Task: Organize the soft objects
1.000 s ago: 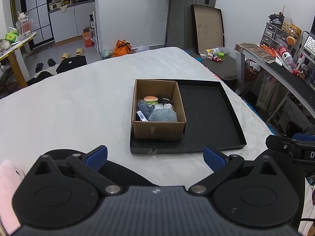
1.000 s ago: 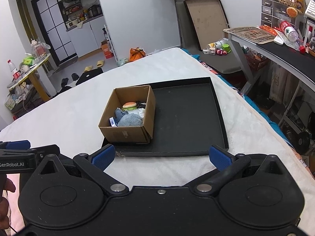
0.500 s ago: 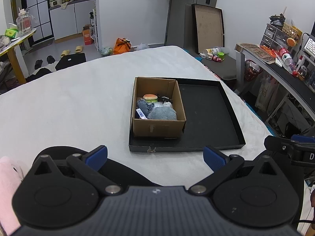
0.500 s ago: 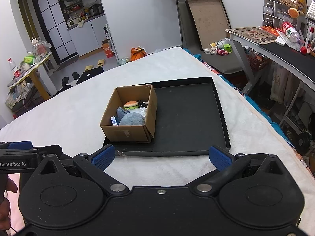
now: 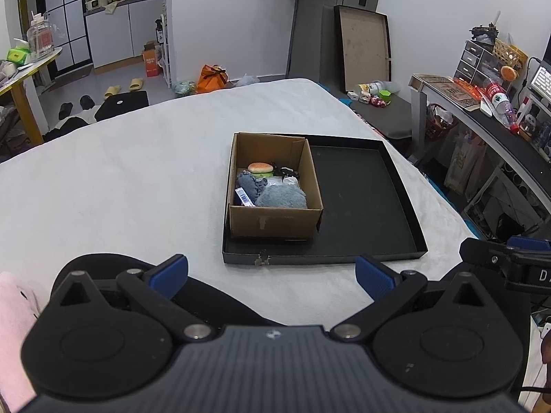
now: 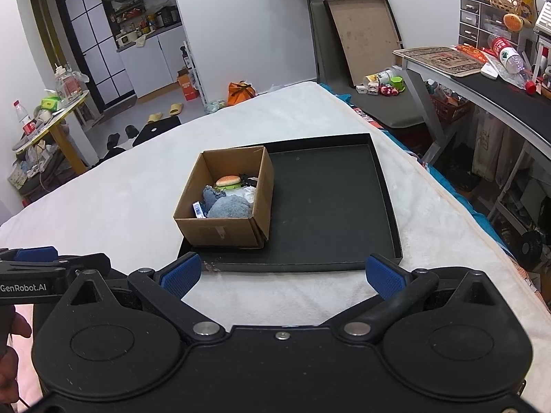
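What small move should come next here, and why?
Probably bring the right gripper forward and down over the cardboard box, toward the grey plush. Both sets of jaws stand wide open and hold nothing, the soft things all lie in the box, and the black tray beside it is bare.
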Motion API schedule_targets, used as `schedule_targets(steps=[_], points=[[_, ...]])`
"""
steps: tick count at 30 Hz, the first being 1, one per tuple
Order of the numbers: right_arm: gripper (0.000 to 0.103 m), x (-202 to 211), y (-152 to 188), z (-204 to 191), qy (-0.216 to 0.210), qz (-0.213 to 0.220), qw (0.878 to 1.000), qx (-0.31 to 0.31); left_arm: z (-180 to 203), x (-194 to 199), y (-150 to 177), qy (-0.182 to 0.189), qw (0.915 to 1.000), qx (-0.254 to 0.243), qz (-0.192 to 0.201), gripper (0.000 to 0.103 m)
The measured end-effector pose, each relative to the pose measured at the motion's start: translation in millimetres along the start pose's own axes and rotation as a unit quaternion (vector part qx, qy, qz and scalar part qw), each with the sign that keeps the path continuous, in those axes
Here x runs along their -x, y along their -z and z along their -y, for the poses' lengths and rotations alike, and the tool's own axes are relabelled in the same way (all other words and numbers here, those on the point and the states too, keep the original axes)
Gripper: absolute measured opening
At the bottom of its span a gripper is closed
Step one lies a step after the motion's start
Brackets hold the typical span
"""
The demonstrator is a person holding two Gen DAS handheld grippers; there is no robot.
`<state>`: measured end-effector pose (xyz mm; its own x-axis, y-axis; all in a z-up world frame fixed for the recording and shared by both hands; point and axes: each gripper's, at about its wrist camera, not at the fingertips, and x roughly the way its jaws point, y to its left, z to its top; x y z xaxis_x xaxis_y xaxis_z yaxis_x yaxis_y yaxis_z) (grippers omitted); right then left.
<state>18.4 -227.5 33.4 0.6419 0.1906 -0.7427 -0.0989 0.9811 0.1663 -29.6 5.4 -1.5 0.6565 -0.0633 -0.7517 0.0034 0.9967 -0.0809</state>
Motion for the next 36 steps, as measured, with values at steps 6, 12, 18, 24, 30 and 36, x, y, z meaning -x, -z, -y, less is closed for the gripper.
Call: schedule_targets(steps=[6,12,18,24,30,36], points=[[0.103,0.5,0.5,0.5,0.001,0.001,1.0,-0.001,-0.2,0.0,-0.1,-0.001,1.0,0.0,0.0,0.103],[0.103,0.5,0.5,0.7,0.001,0.001,1.0,-0.002,0.2,0.1,0.3,0.0,1.0,-0.001,0.002,0.103],[0.103,0.7,1.0,0.7,0.003,0.001,1.0,-0.004,-1.2,-0.1,0.4,0.0,1.0,0.004,0.001,0.103],[0.103,2.3,1.6,0.7,0.006,0.002,1.0,-0.006,-2.8,0.0,0.4,0.0,1.0,0.004,0.001,0.103],[0.103,2.9,2.0,1.5,0.006,0.003,1.0,-0.007,-2.7,-0.6,0.0,-0.001,1.0,0.005,-0.001,0.103],[0.103,4.1,1.6,2.5,0.01,0.003,1.0,-0.007,-2.6,-1.7,0.7,-0.001,1.0,0.006,0.001,0.103]])
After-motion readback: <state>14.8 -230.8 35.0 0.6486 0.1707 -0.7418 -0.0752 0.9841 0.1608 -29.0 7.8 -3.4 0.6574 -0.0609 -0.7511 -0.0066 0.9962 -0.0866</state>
